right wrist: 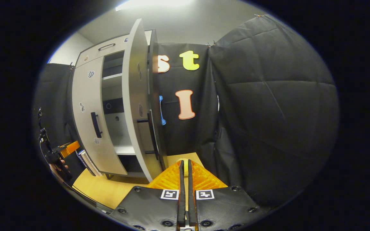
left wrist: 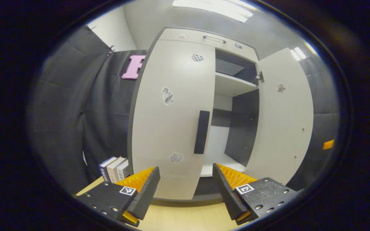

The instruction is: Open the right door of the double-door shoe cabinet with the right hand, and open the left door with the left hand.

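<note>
A pale double-door shoe cabinet (left wrist: 178,35) stands on a light wooden floor (left wrist: 185,218) inside a booth draped in black cloth. Its right door (left wrist: 283,118) is swung wide open, showing white shelves (left wrist: 231,85) and a dark interior. Its left door (left wrist: 172,118) is shut, with a dark vertical handle (left wrist: 201,132) near its inner edge.

The left gripper (left wrist: 186,184) is held level, pointing straight at the lower part of the left door, fingers spread apart and holding nothing. It sits below the handle and short of it, apart from the door. A few books (left wrist: 114,168) stand on the floor just left of the cabinet.

The right gripper (right wrist: 185,173) is clenched, its fingers pressed nearly together on nothing, and points past the open right door's edge toward the booth wall, clear of that door's own handle (right wrist: 153,133). The left gripper (right wrist: 69,148) and the hand holding it appear far off to the side in the right gripper view.

The step in hand looks to be opening the left door. To do it well, the left gripper should rise to handle height, keep its fingers wide enough to straddle the bar, close firmly, then pull in an arc about the door's left-side hinges rather than straight back
</note>
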`<state>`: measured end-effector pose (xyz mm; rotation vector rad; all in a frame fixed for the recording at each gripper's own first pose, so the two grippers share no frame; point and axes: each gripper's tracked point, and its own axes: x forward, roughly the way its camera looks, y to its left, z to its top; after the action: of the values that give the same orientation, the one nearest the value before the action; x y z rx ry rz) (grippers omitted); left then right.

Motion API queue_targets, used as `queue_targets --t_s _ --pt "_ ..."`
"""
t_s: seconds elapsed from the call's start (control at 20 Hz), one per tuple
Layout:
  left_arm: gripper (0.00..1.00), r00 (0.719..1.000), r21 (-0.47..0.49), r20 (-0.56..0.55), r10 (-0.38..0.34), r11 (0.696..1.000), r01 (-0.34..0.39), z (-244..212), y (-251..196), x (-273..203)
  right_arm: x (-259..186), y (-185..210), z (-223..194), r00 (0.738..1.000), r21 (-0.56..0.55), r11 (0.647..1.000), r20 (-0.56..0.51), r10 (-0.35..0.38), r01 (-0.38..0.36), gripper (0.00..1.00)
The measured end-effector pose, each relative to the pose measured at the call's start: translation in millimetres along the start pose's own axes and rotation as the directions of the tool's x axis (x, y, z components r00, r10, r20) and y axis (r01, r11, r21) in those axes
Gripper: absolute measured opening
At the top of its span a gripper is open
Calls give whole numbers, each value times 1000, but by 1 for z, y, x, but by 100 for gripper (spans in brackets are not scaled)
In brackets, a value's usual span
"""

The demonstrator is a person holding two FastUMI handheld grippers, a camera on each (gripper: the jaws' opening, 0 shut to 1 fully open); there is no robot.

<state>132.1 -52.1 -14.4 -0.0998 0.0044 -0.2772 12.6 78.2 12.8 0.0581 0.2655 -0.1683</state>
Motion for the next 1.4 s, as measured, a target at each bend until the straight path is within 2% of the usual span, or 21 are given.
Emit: queue_targets --t_s 0.05,0.25,0.4,0.45,0.55,0.6,0.65,0.7,0.75,0.8,1.1,1.15,1.25,1.3,1.4 --pt "98 1000 7 13 -11 1000 11 7 -3 7 0 -8 1 1000 18 1000 -3 -23 23 0" --pt "96 997 12 63 -53 999 52 34 -24 39 15 -35 -4 996 40 996 14 -83 83 27" --pt "96 996 45 79 -52 998 48 42 -33 64 48 -55 -2 994 18 994 16 -105 105 70" --pt "96 996 61 80 -40 998 36 44 -34 73 56 -59 0 994 23 994 25 -107 106 67" --pt "97 996 73 84 -24 997 17 44 -36 95 78 -65 5 993 35 994 45 -106 104 84" --pt "95 997 67 77 -14 998 9 42 -37 105 88 -70 7 992 36 993 46 -115 113 99" --pt "95 997 57 73 -21 998 17 41 -41 115 100 -72 8 992 30 993 50 -117 116 100" --pt "98 997 51 73 -24 998 21 40 -43 126 109 -76 10 991 18 992 56 -123 122 93" --pt "98 997 50 74 -19 999 15 39 -43 136 118 -77 13 991 6 993 63 -122 122 92" --pt "95 997 55 74 -9 998 5 39 -42 144 128 -77 15 991 -4 993 69 -116 116 98" --pt "95 996 96 67 60 993 -66 34 -33 181 193 -81 17 995 36 996 55 -80 78 98" --pt "84 993 96 80 88 991 -96 36 -27 184 205 -82 14 996 49 996 42 -73 71 98" --pt "70 992 84 82 91 992 -98 37 -26 183 224 -88 10 997 62 995 23 -76 75 98" --pt "70 991 84 81 103 990 -110 37 -24 184 233 -88 8 997 63 995 15 -73 72 98" --pt "55 992 53 70 105 993 -109 35 -25 182 249 -88 6 998 50 996 2 -69 68 98"
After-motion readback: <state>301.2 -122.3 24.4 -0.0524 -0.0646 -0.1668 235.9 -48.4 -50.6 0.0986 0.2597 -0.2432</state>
